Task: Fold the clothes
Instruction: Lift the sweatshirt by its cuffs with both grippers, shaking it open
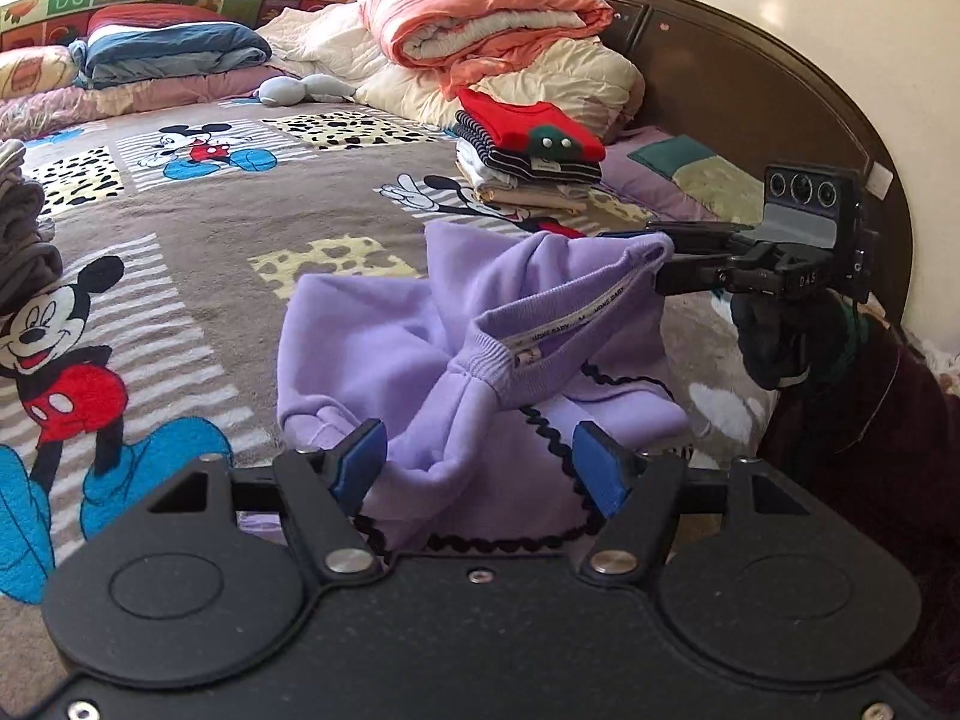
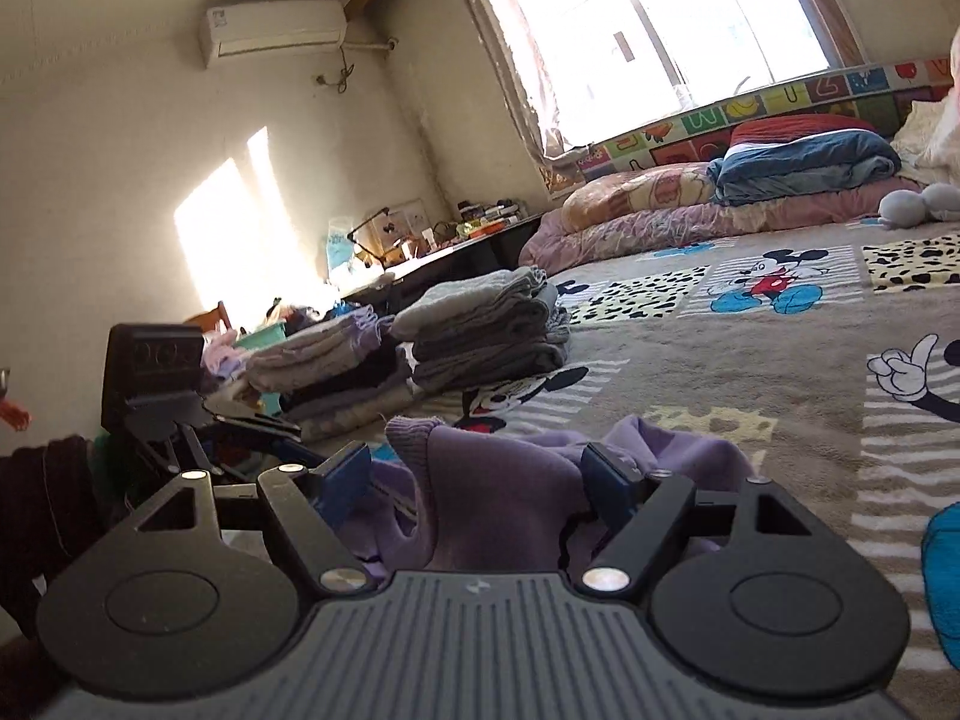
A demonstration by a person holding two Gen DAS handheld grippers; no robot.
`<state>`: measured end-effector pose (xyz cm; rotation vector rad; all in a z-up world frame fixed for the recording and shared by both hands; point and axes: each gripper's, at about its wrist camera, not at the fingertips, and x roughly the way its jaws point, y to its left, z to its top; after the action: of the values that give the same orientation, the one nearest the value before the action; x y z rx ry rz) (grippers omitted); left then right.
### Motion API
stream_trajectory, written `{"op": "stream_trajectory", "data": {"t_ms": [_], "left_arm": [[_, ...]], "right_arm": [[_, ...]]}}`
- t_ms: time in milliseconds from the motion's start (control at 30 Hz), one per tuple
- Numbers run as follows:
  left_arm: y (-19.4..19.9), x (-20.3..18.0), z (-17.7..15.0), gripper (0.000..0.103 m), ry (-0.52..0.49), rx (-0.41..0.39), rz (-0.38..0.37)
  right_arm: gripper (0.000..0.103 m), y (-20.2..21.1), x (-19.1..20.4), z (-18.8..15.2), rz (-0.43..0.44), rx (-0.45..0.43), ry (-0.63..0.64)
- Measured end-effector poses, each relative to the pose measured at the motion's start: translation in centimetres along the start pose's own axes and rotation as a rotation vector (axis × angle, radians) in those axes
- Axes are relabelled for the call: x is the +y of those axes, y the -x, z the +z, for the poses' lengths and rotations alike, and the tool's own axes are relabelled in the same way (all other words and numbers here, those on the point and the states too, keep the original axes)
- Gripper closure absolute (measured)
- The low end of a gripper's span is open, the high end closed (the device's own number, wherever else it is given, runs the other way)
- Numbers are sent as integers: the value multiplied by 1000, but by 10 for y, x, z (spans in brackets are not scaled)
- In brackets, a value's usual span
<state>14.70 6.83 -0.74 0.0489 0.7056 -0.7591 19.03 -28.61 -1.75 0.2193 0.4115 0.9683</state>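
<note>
Lilac sweatshirt [image 1: 420, 330] bunched between blue pads of left hand-held gripper [image 1: 477, 465], pinched at black-trimmed hem, lifted partly off bed [image 1: 240, 252]. Right hand-held gripper [image 2: 474, 480] clamped on same garment near neckline. Folding of this piece barely begun: cloth crumpled, not spread. Done so far, by look: folded stack [image 1: 528, 156] near headboard, grey stacks [image 2: 486, 330] at bed edge. Left: flatten, fold, add to pile.

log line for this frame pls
left gripper: shut on purple sweatshirt | right gripper: shut on purple sweatshirt | lifted off blanket
</note>
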Motion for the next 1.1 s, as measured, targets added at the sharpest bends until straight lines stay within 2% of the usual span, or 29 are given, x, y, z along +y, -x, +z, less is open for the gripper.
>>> {"op": "stream_trajectory", "data": {"t_ms": [100,333,433,500,633,800,900,1000,1033,1100], "left_arm": [[2,-22,-12,36,-66,13,30],[-14,-62,-31,36,-354,63,210],[-27,-64,-27,37,-490,108,298],[-33,-60,-21,43,-528,125,325],[-34,-48,-7,48,-519,129,298],[-38,-41,9,51,-510,139,272],[-45,-36,15,54,-512,166,276],[-51,-30,14,59,-493,198,283],[-52,-31,12,62,-486,206,283],[-55,-34,7,71,-484,226,319]], "right_arm": [[26,10,32,-19,-69,75,102],[25,24,91,-43,-183,179,338],[26,18,111,-44,-244,240,511],[26,11,126,-49,-274,293,661],[31,4,144,-47,-326,355,874],[31,-9,146,-28,-298,382,970],[31,-23,133,-17,-288,429,959],[40,-37,114,-13,-235,501,885],[51,-41,110,-15,-214,533,861],[60,-48,106,-25,-206,580,868]]}}
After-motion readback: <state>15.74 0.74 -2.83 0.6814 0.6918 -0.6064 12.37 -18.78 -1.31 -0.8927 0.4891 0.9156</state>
